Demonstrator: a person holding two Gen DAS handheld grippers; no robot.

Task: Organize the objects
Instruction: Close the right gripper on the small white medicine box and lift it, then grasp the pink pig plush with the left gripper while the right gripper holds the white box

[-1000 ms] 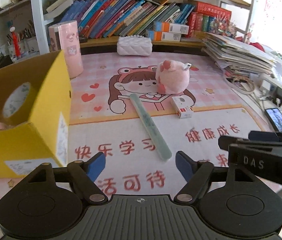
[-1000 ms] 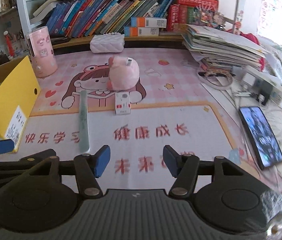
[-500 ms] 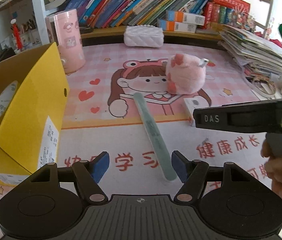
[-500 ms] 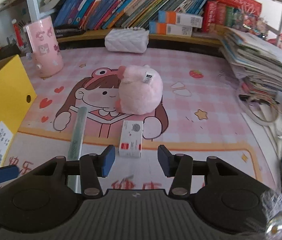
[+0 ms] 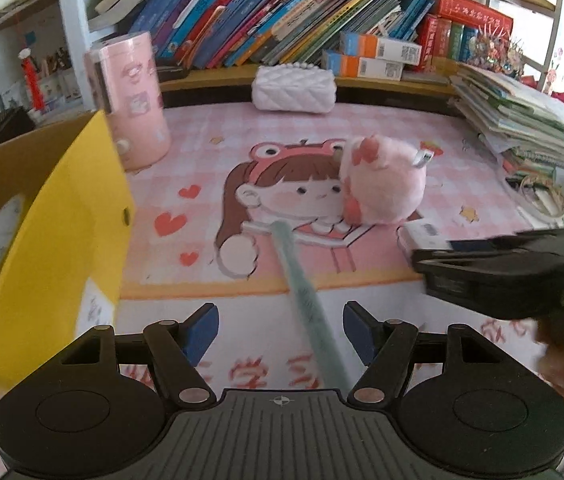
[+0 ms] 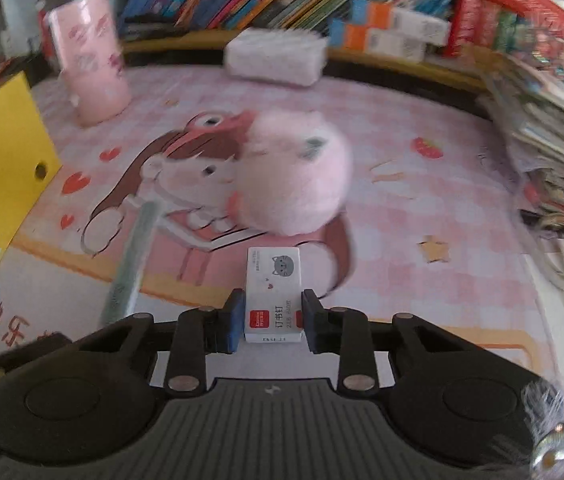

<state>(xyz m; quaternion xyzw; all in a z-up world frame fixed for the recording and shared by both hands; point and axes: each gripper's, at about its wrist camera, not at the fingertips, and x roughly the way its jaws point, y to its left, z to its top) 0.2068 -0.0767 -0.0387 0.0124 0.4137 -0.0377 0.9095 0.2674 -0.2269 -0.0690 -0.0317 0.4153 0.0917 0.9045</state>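
Sitting clamped in right tool (image 6: 269,326): staple box (image 6: 273,294)

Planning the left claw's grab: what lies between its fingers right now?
In the left wrist view, the pale green stick runs along the mat between the open left claw's fingers, untouched.

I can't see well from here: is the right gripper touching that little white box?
Touching. In the right wrist view the right gripper has just closed, and both blue pads press the sides of the white box.
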